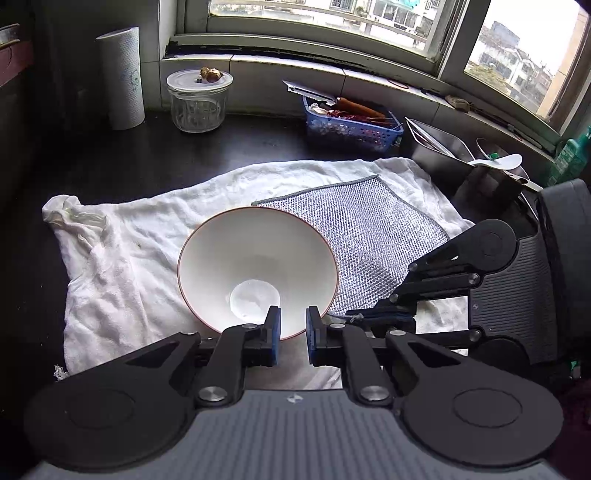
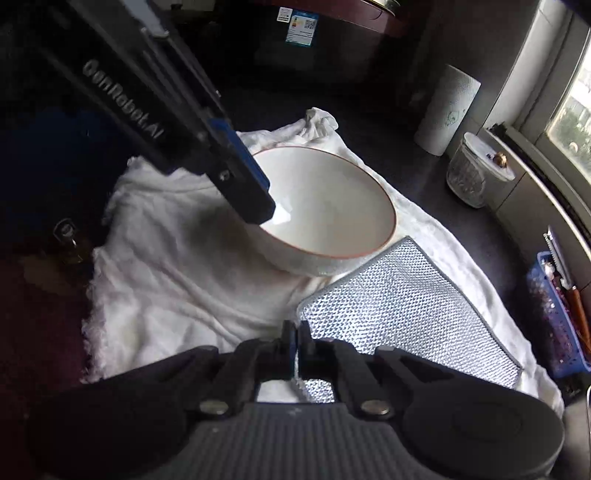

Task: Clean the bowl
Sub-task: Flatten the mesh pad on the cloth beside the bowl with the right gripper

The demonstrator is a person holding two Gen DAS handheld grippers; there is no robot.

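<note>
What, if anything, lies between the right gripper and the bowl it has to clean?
Nothing visible blocks it. Only the mesh cloth at the right gripper and bare white towel lie before the bowl; the left gripper is at its rim, aside.

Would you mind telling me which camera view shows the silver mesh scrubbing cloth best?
The left wrist view: the silver mesh cloth lies nearly whole there, with only its near edge behind the bowl and the right claw. The right wrist view crops its near corner.

Counter (image 1: 229, 147): dark, matte; window (image 1: 325, 22): curved, daylit, buildings beyond; sill (image 1: 295, 64): pale tiles; left side: dim
</note>
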